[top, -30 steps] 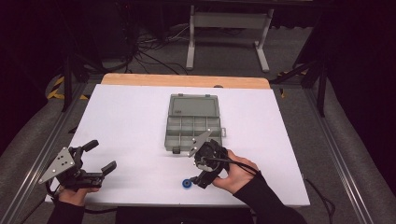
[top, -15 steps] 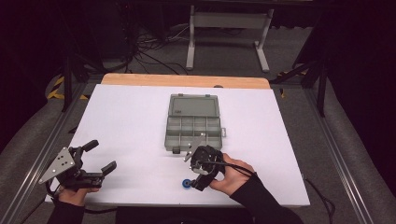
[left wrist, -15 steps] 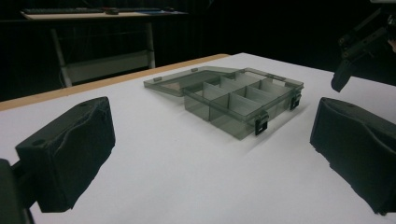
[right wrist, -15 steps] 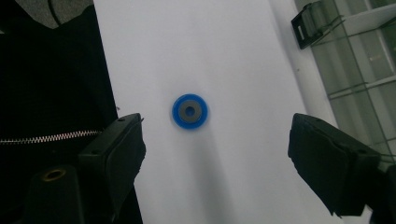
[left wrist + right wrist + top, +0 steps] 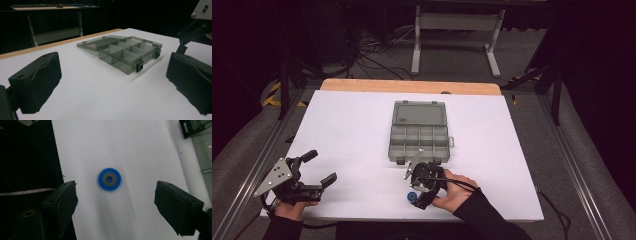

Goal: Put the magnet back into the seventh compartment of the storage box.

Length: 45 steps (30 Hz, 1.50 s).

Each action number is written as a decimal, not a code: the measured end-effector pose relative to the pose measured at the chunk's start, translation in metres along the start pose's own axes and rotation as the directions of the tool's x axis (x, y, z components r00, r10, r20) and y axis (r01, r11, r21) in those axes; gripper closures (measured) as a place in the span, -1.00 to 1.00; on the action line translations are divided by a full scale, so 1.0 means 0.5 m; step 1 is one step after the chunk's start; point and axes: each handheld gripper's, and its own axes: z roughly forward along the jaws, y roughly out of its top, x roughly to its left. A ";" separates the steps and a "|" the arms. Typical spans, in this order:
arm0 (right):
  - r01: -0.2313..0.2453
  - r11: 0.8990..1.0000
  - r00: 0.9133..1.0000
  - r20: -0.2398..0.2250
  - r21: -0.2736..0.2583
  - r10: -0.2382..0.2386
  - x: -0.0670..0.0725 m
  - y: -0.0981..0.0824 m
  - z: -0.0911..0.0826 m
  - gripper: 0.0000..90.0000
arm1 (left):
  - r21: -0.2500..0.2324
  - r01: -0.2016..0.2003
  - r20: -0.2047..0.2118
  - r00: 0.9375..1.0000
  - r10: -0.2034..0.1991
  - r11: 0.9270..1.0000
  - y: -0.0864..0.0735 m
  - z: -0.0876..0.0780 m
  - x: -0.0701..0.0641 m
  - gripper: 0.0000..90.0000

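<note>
White table [image 5: 352, 130] in a dark room. Blue ring [image 5: 109, 179] lies flat near the table's front edge, between the spread jaws of the right gripper [image 5: 115, 202], untouched; these jaws have just been closing. Left gripper [image 5: 112, 82] spread, holding nothing. Open grey box [image 5: 418, 131] mid-table.

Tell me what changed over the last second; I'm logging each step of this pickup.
The right gripper came down toward the blue ring near the table's front edge, its jaws closing a little but still open and clear of the ring. The left gripper, the open box and the ring stayed put.
</note>
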 end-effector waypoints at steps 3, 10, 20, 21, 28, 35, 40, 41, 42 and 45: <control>0.006 1.000 1.000 -0.006 0.007 -0.006 0.000 0.000 0.012 -0.59 | 0.000 0.000 0.000 1.000 0.000 1.000 0.000 0.000 0.000 -0.99; 0.011 0.999 1.000 -0.021 0.042 -0.010 0.000 0.001 0.042 -0.59 | 0.000 0.000 0.001 1.000 0.000 1.000 0.000 0.000 0.000 -0.99; 0.010 0.998 1.000 -0.027 0.066 -0.008 0.002 0.005 0.063 -0.58 | 0.001 0.001 0.002 1.000 -0.001 1.000 0.000 0.000 0.000 -0.99; 0.014 0.998 1.000 -0.026 0.065 -0.012 0.002 0.005 0.065 -0.58 | 0.001 0.000 0.002 1.000 0.000 1.000 0.000 0.000 0.000 -0.99; 0.013 0.998 1.000 -0.013 0.066 -0.012 0.003 0.008 0.070 -0.51 | 0.001 0.000 0.003 1.000 0.000 1.000 0.000 0.000 0.001 -0.99; 0.029 0.998 1.000 0.003 0.056 -0.029 0.003 0.011 0.070 -0.19 | 0.002 -0.003 0.004 1.000 0.003 1.000 0.000 0.000 0.001 -0.99; 0.034 0.998 0.999 0.020 0.046 -0.035 0.007 0.013 0.069 0.06 | 0.002 -0.002 0.004 1.000 0.002 1.000 0.000 0.001 0.000 -0.99; 0.034 0.998 0.999 0.025 0.048 -0.036 0.008 0.014 0.069 0.11 | 0.003 -0.003 0.004 1.000 0.003 1.000 0.000 0.001 0.000 -0.99; 0.037 0.998 0.999 0.034 0.049 -0.039 0.008 0.014 0.069 0.16 | 0.003 -0.003 0.004 1.000 0.003 1.000 0.000 0.001 0.000 -0.99; 0.034 0.999 0.999 0.026 0.043 -0.035 0.006 0.014 0.067 0.36 | 0.003 -0.002 0.004 1.000 0.002 1.000 0.000 0.000 0.001 -0.99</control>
